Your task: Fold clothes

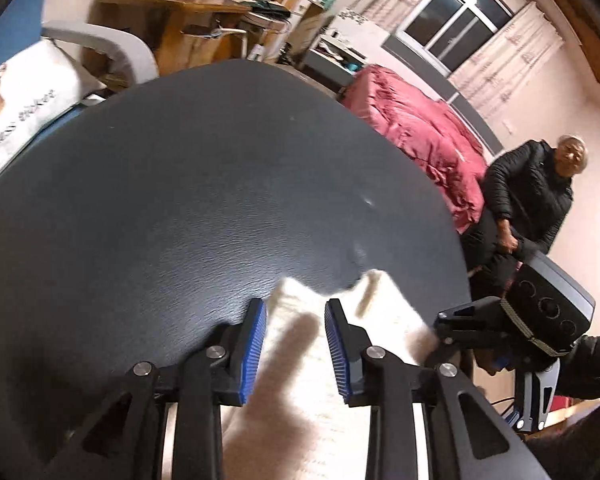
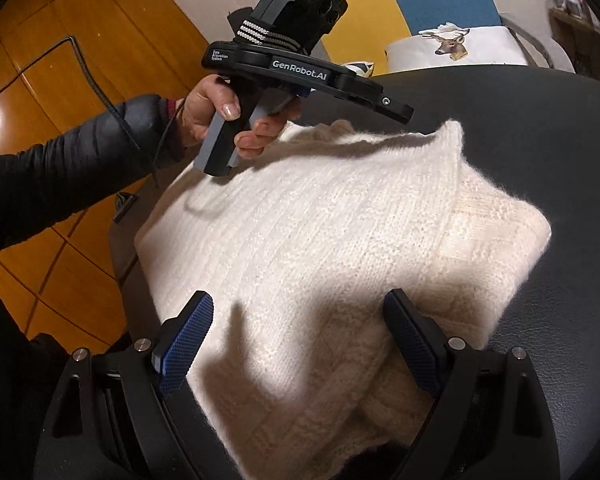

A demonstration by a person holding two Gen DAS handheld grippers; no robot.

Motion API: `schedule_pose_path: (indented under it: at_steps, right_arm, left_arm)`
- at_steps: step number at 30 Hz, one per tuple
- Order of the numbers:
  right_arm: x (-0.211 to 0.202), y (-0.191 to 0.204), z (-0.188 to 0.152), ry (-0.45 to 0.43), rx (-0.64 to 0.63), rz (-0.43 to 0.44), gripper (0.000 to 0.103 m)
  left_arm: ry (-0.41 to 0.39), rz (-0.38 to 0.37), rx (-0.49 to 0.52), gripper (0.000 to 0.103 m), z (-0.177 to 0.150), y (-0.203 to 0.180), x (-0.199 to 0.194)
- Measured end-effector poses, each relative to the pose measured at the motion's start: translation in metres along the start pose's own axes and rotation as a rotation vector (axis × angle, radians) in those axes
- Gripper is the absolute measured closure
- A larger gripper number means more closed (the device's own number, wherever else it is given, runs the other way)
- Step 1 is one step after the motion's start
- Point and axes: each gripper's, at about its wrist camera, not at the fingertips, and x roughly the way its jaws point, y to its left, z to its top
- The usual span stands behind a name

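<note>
The black table [image 2: 540, 152] is carrying a cream sweater [image 2: 320, 240] — it's lying folded near the edge. The right gripper [image 2: 300, 344] is hanging over the sweater's near end, fingers spread wide and gripping nothing. The left gripper [image 1: 296, 344] is hovering over the far side — fingers partly apart, sweater showing between them, pads not pressing on it. A hand [image 2: 212, 120] is holding its handle.

Left gripper [image 1: 296, 344] tilts downward, jaws parted with nothing pinched between them. Left hand [image 2: 204, 114] wraps its handle, dark sleeve [image 2: 68, 176] reaching in. Right gripper [image 2: 300, 344] angles down, jaws spread wide.
</note>
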Motion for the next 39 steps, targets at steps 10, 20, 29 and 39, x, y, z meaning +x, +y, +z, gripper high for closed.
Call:
schedule_pose_path:
  at_steps: [10, 20, 29, 39]
  right_arm:
    - [0.003, 0.009, -0.008, -0.054, -0.046, -0.049, 0.013]
    - [0.018, 0.026, -0.005, -0.011, -0.117, -0.190, 0.013]
    - [-0.011, 0.052, 0.012, -0.017, -0.099, -0.155, 0.013]
    - [0.018, 0.020, -0.002, -0.033, 0.022, -0.190, 0.014]
  left_arm:
    - [-0.180, 0.094, 0.137, 0.098, 0.011, -0.045, -0.015]
    - [-0.124, 0.369, 0.024, 0.082, 0.012, -0.029, 0.008]
    - [-0.259, 0.272, -0.009, 0.082, -0.058, -0.046, -0.075]
    - [-0.219, 0.372, -0.050, 0.079, -0.092, -0.041, -0.051]
